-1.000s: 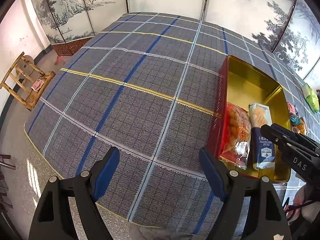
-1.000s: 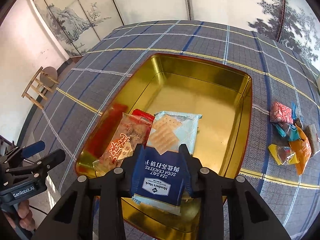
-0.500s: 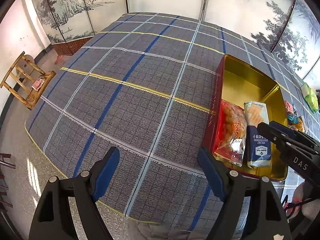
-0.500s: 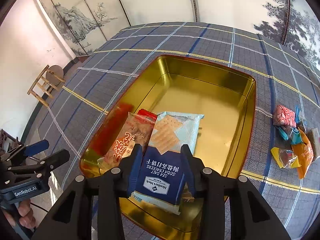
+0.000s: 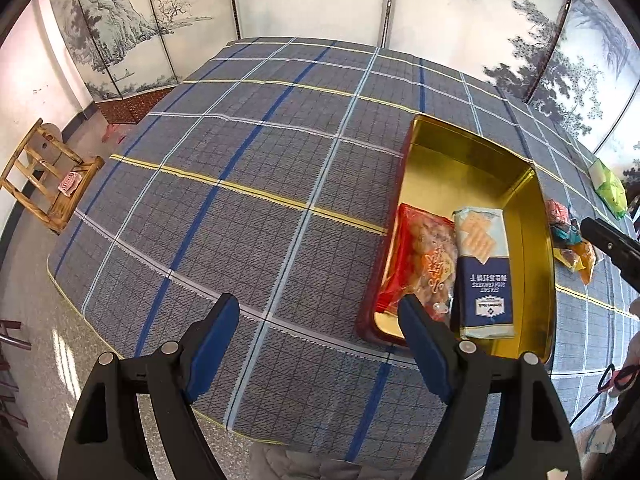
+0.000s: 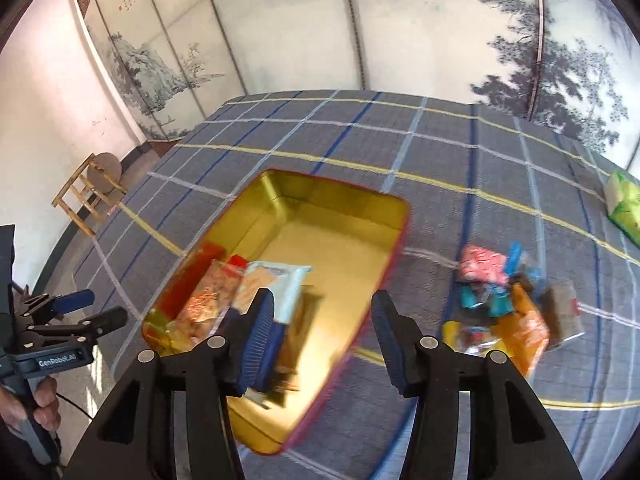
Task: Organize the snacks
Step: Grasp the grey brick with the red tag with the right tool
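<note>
Right wrist view: your right tongs are opening, crackers dropped in the tin; loose snacks, blurry, probably next. Left tongs gape empty.

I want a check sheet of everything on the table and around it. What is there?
Surface: checked grey tablecloth covers the table.
Job's things: gold tin holds a red snack bag and a blue cracker packet side by side; a pile of small snacks lies on the cloth beside the tin.
Clutter: green packet near the far edge.
Grippers: left gripper open, nothing between its fingers; right gripper opening, nothing between its fingers.
Cables: thin cable at the right edge of the left wrist view.
Surroundings: painted folding screens, wooden stool.
</note>
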`<state>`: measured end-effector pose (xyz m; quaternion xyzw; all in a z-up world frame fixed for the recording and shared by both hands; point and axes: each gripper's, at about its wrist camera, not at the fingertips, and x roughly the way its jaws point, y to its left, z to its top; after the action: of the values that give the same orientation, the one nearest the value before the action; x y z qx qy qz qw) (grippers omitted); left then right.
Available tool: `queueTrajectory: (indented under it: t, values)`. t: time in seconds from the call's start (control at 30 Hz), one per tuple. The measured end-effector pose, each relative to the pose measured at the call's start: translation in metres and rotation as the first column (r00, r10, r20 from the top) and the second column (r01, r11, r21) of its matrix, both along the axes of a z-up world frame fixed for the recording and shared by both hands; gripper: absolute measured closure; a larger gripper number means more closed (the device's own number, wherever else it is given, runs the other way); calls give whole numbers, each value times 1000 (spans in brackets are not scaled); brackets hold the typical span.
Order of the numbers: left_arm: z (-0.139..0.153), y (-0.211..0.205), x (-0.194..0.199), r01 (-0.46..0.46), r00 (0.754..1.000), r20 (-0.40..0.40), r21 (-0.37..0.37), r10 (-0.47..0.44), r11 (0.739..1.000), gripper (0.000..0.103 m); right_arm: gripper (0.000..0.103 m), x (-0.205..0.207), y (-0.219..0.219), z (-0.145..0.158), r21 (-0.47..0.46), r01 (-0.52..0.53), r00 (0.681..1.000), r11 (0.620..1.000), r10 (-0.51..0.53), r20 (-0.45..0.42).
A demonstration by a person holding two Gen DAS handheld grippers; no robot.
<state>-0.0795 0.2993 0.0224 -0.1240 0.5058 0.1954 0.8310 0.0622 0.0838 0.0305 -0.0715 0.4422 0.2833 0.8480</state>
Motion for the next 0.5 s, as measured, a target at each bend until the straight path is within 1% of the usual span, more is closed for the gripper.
queueTrajectory:
  t: [0.1, 0.23, 0.33, 0.43, 0.5]
  values:
    - [4, -14, 12, 32, 999, 8, -1, -32, 999, 24, 51, 25, -50, 1, -39, 97, 995, 995, -96, 24]
    - [7, -36, 31, 86, 996, 13, 0, -86, 996, 24, 51, 57, -108, -7, -103, 204, 979, 974, -201, 36]
    - [8, -58, 47, 141, 990, 15, -1, -141, 990, 24, 51, 71, -135, -20, -136, 231, 973, 963, -231, 21]
    - [9, -80, 63, 197, 980, 17, -4, -197, 980, 24, 51, 76, -146, -34, -151, 225, 974, 963, -226, 13]
    - [10, -96, 72, 233, 972, 16, 0, -233, 972, 24, 51, 79, -150, -44, -145, 212, 977, 967, -214, -3]
